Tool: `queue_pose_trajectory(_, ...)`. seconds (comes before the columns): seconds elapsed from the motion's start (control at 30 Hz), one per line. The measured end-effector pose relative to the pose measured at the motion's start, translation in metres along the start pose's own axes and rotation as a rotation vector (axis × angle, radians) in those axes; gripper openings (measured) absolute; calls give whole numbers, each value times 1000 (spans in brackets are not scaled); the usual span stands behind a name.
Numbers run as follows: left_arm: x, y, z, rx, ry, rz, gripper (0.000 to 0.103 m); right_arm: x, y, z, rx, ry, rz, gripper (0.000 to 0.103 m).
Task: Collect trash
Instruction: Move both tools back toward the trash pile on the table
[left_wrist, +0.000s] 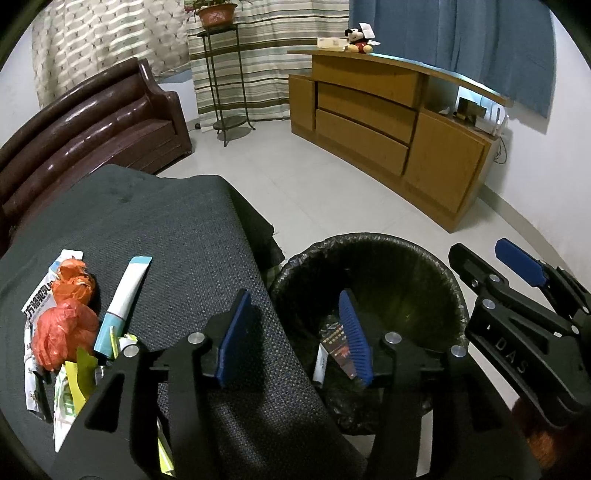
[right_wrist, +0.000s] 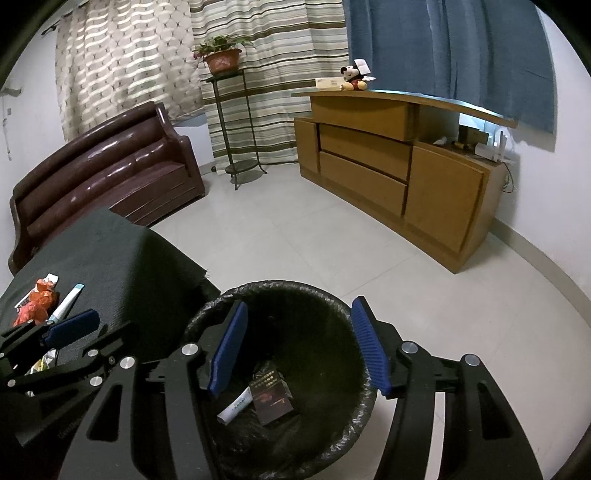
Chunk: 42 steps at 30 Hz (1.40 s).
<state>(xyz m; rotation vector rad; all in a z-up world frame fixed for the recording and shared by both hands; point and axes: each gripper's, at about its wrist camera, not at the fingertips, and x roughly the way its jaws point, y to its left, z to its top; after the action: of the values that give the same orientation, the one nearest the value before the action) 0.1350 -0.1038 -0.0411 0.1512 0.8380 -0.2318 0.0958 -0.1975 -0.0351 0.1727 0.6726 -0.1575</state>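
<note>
A round black trash bin lined with a crinkled black plastic bag stands on the pale tiled floor just beside a tabletop draped in dark grey woven cloth. The left tongs, black with ribbed blue pads, hang over the seam between cloth and bin: one pad is above the cloth edge, the other above the bin's mouth. Its jaws stand partly apart with nothing between them. The right tongs hover over the bin's opening, jaws about half apart and likewise empty. At the bottom of the bin lie a dark flat printed packet and a white tube with blue lettering, the packet resting partly against the tube. More litter waits on the cloth to the left: two crumpled orange plastic bags, a white and light-blue squeeze tube lying just beside them, a white printed wrapper under the bags, and yellow-green paper scraps nearest the camera, partly hidden by the left tongs' frame. Farther back are a dark brown leather sofa, a curved wooden cabinet with a plush mouse toy on top, and a potted plant on a tall metal stand.
</note>
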Motion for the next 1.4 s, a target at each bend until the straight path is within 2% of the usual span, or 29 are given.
queue_pose_trajectory(0.3, -4, 1, 0, -8, 0, -4, 50, -1, -1, 2, -2, -1, 5, 58)
queue_pose_trajectory(0.6, -41, 26, -10, -40, -27, 7, 50, -17, 18, 0, -41, -8, 36, 58)
queue_pose_trajectory(0.97, -90, 99, -47, -150, -43, 92, 50, -42, 73, -11, -121, 12, 124, 58)
queue_pose_trajectory(1.4, -113, 184, -92, -275, -28, 200, 50, -56, 151, -29, -223, 49, 228, 58)
